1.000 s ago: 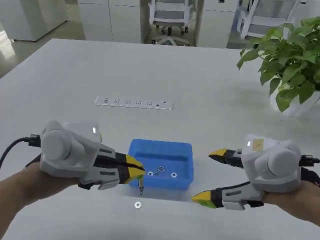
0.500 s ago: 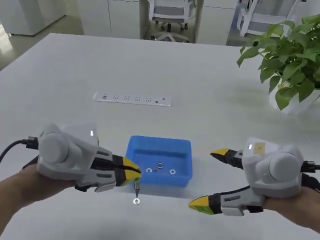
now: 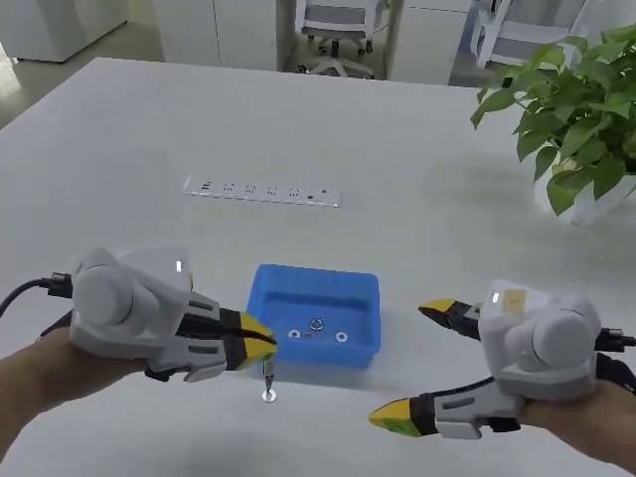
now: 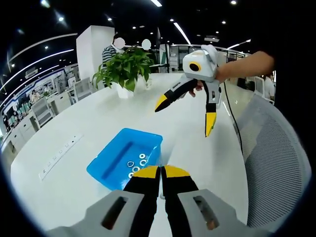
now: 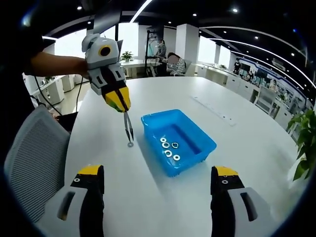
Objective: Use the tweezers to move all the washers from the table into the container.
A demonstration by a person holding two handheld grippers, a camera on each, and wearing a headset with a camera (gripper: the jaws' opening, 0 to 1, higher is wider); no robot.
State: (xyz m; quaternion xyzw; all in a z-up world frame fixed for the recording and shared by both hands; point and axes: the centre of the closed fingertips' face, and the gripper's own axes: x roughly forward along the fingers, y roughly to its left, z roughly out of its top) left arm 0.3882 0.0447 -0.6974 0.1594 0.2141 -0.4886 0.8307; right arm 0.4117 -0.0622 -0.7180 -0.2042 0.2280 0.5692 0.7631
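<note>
Here, left gripper (image 3: 266, 343) clamps tweezers (image 3: 267, 369), tips at last washer (image 3: 268, 396) on table (image 3: 149, 139) beside bin (image 3: 318, 272); right gripper (image 3: 399, 364) gapes, idle. We judge washer light, stiff, slippery: pinch across rim.

The left gripper (image 3: 264, 339) is held low with its jaws pinched on the tweezers (image 3: 267, 370), while the right gripper (image 3: 397, 364) hovers alongside, jaws spread wide.

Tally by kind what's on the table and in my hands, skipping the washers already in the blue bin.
Left hand-held gripper and right hand-held gripper: 2
Tweezers: 1
Washer on the table: 1
Blue container: 1
Power strip: 1
Potted plant: 1
Total: 7
</note>
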